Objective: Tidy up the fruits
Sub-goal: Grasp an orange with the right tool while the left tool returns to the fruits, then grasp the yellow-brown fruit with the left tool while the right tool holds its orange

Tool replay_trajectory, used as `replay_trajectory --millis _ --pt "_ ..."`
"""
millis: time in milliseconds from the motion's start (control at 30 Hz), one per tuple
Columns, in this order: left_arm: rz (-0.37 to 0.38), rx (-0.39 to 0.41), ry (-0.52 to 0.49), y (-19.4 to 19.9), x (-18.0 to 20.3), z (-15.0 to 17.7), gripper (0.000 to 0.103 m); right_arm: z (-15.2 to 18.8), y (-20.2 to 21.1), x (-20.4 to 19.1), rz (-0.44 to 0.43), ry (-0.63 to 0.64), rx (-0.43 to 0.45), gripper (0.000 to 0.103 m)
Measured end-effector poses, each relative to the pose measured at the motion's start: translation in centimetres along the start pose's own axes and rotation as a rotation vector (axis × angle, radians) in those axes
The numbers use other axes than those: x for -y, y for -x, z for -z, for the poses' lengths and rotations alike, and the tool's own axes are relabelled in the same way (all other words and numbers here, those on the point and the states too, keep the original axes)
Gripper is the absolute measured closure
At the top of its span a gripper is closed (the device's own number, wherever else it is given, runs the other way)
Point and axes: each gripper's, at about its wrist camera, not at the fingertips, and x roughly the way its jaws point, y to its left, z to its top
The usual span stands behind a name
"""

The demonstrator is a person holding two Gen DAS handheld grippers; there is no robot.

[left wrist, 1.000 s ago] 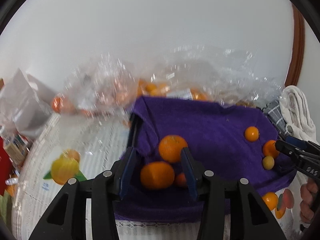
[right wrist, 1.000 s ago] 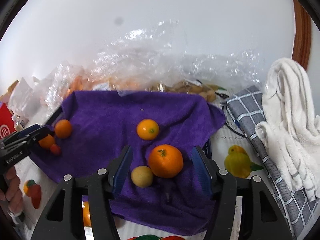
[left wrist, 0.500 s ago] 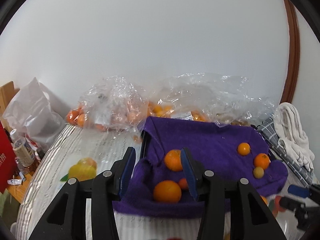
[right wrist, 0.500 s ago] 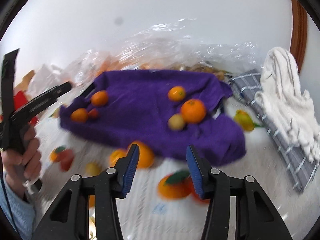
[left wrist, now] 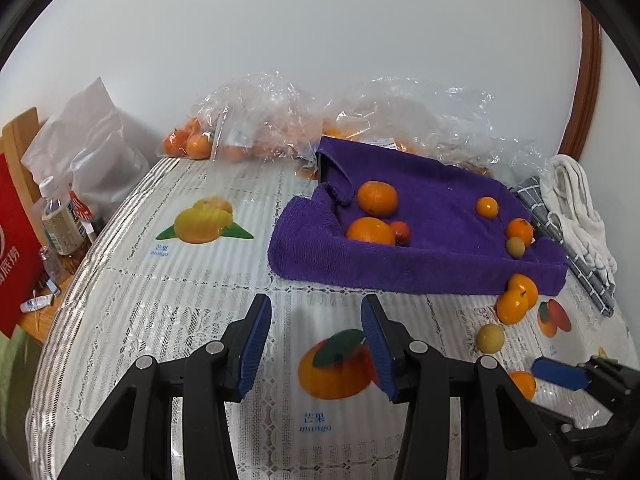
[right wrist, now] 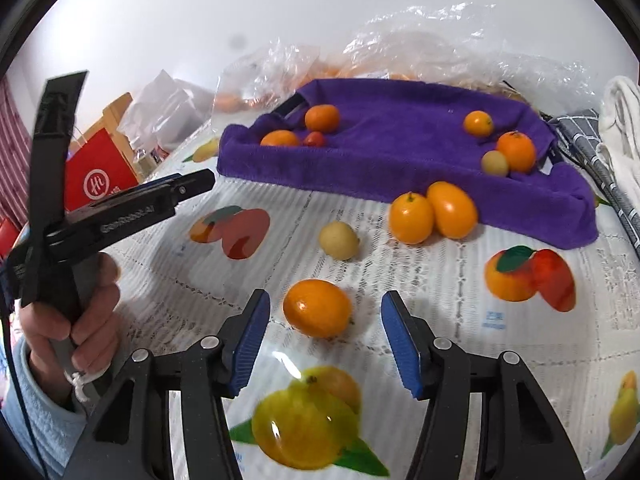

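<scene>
We see a deep purple terry towel (right wrist: 400, 152) holding orange citrus fruits (right wrist: 516, 151), a white lace-patterned surface (left wrist: 160, 320) printed with yellow and orange mangoes, and black tools (right wrist: 325, 334) with blue pads (right wrist: 250, 344).

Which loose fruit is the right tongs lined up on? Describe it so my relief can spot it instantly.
Start at the purple towel and come toward the camera onto the lace tablecloth. Past the two touching orange fruits and the pale yellow fruit, one oval orange fruit lies alone, just ahead of the open right tongs: the nearest, and the only one between their tips.
</scene>
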Motion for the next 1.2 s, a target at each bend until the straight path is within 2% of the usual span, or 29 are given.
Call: replay_trajectory --millis 33,167,200,333,400,533,633,700,833,933,1000,1067,1200 --pt "0.000 -0.001 -0.001 0.0 0.0 0.0 0.058 -0.1 -0.3 -0.1 0.003 0.001 0.000 0.045" --pt "-0.007 0.004 0.003 0.1 0.0 0.0 0.058 0.1 -1.1 -0.7 0.041 0.026 -0.008 0.065" --pt "-0.006 0.006 0.009 0.2 -0.1 0.0 0.058 0.0 -1.1 -0.7 0.049 0.034 -0.003 0.066" --pt "-0.012 -0.003 0.024 -0.1 -0.2 0.0 0.058 0.1 -0.5 0.0 0.062 0.039 0.003 0.066" --pt "0.012 -0.024 0.026 -0.4 -0.1 0.1 0.058 0.1 0.5 1.3 0.084 0.031 0.029 0.066" --pt "0.073 -0.049 0.010 -0.5 0.6 0.3 0.058 -0.2 1.9 4.7 0.176 0.010 0.067 0.066" --pt "0.051 -0.103 -0.021 -1.2 1.5 0.7 0.058 -0.6 2.3 7.6 0.218 -0.014 0.064 0.066" --pt "0.066 -0.132 -0.019 -1.7 1.6 0.9 0.058 -1.0 2.3 9.3 0.239 -0.026 0.064 0.066" --pt "0.075 -0.145 -0.022 -1.8 1.8 1.1 0.059 -1.6 2.1 11.9 0.280 -0.035 0.079 0.066" --pt "0.143 -0.118 -0.024 -1.0 2.3 1.2 0.060 -1.5 1.9 13.3 0.258 -0.082 0.096 0.066" --pt "0.167 -0.101 -0.068 -0.5 3.3 1.4 0.058 -1.2 1.9 13.7 0.251 -0.103 0.097 0.066" --pt "0.199 -0.121 -0.104 -0.7 4.6 1.4 0.058 -1.2 2.3 13.8 0.240 -0.102 0.107 0.066" --pt "0.292 -0.192 -0.090 -1.2 7.5 0.7 0.058 -0.8 2.8 14.5 0.236 -0.145 0.115 0.066"
